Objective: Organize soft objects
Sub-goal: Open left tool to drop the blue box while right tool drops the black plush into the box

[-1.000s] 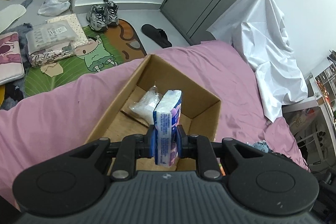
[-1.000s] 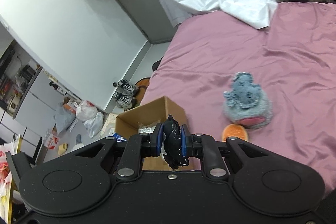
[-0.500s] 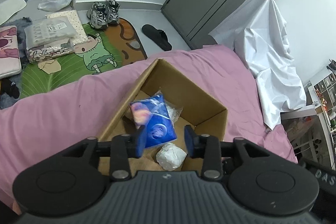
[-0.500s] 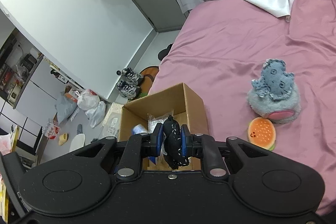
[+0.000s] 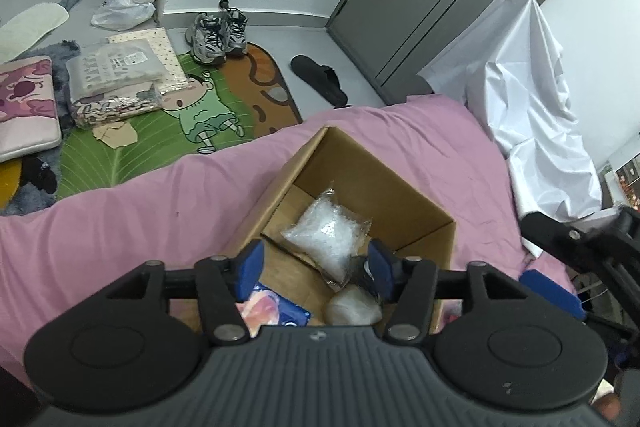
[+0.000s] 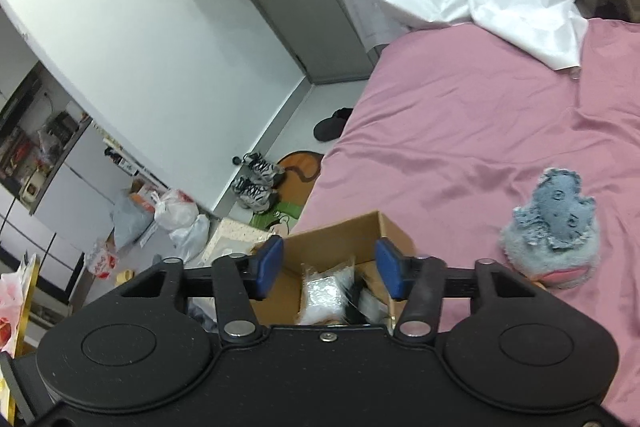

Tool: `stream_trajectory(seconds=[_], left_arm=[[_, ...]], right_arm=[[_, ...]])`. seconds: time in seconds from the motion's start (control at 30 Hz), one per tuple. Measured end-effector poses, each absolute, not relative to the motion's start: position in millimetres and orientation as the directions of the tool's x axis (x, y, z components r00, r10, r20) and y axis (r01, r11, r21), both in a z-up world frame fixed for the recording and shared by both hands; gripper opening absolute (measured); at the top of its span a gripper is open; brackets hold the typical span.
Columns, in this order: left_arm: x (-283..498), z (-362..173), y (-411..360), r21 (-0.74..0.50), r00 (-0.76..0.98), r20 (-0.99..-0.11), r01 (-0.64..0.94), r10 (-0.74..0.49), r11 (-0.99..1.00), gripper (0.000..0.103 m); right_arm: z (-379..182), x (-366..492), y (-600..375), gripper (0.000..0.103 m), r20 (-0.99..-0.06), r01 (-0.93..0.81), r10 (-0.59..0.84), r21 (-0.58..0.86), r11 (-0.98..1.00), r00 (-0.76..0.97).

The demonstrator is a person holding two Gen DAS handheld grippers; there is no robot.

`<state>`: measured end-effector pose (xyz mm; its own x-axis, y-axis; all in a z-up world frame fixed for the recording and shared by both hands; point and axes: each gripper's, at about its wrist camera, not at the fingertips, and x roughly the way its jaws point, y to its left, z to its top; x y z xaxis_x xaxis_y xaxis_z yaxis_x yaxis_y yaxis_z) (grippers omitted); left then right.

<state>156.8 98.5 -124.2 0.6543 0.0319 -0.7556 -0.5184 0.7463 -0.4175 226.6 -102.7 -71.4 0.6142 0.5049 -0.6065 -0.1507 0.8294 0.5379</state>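
Corrugated brown cardboard forms the open box on the pink bed sheet, and the soft things lie in it; a crinkled clear plastic bag of white filling sits at the middle of the floor, a small white wrapped bundle at its 5 o'clock, a flat blue and pink printed packet at its 7 o'clock, and a small black soft item between bag and bundle, its shape too dark to tell. All look light and yielding, so they should squash rather than break; the plastic bag is likely slippery and best pinched across its bulk, not by its loose edge. The left claw hangs over the box with its blue pads apart and opening, nothing between them; the right claw is likewise parting and empty, the box just under it. Outside the box, at 2 o'clock from it in the right wrist view, a grey-blue plush toy with a pink base rests on the sheet, well apart; it looks the next thing to fetch, gripped round its soft body. A white draped sheet lies at the bed's far end.
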Motion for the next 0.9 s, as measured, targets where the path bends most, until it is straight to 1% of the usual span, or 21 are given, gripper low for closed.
stream_trajectory(seconds=[0.07,0.13,0.2,0.27,0.33,0.4,0.5,0.6,0.77,0.83,0.9], left_arm=[[155.6,-122.1,96.6,-0.391,0.642,-0.764,-0.532,0.058,0.751,0.076],[155.3,-119.3,92.6,-0.357,0.628,-0.774,-0.54,0.082,0.762,0.084],[154.9,-117.5,88.7,-0.348,0.618,-0.782,-0.534,0.075,0.77,0.088],[154.7,-116.8,83.9,-0.335,0.603,-0.795,-0.529,0.068,0.78,0.093],[153.8,-114.7,77.7,-0.314,0.59,-0.805,-0.521,0.069,0.794,0.094],[151.3,-111.4,71.3,-0.301,0.587,-0.806,-0.51,0.071,0.806,0.095],[147.8,-105.3,62.8,-0.297,0.591,-0.804,-0.495,0.065,0.817,0.102],[144.7,-98.8,54.0,-0.297,0.601,-0.796,-0.485,0.067,0.822,0.103],[142.5,-89.3,37.4,-0.316,0.617,-0.786,-0.452,0.037,0.834,0.103],[141.1,-84.0,30.0,-0.319,0.631,-0.775,-0.437,0.034,0.841,0.103],[138.8,-79.4,24.2,-0.331,0.647,-0.761,-0.431,0.033,0.839,0.103]], right_arm=[[-74.3,223.4,-110.2,0.056,-0.61,-0.14,0.507,0.547,0.826,0.609],[-76.2,219.2,-117.6,0.058,-0.621,-0.131,0.494,0.535,0.835,0.608],[-77.0,214.2,-126.7,0.061,-0.63,-0.126,0.481,0.522,0.844,0.61],[-76.1,210.0,-134.0,0.071,-0.633,-0.124,0.469,0.51,0.851,0.616],[-74.3,206.1,-141.1,0.075,-0.637,-0.122,0.455,0.495,0.86,0.623],[-72.2,202.6,-148.8,0.078,-0.639,-0.124,0.449,0.486,0.865,0.624],[-68.9,196.3,-160.2,0.082,-0.635,-0.13,0.448,0.483,0.866,0.629],[-66.0,192.8,-169.0,0.086,-0.632,-0.135,0.448,0.48,0.867,0.633],[-60.6,185.6,-185.4,0.096,-0.622,-0.15,0.456,0.48,0.864,0.637],[-57.9,182.5,-192.5,0.098,-0.615,-0.156,0.456,0.478,0.864,0.643],[-56.3,180.2,-198.5,0.099,-0.611,-0.157,0.459,0.481,0.862,0.646]])
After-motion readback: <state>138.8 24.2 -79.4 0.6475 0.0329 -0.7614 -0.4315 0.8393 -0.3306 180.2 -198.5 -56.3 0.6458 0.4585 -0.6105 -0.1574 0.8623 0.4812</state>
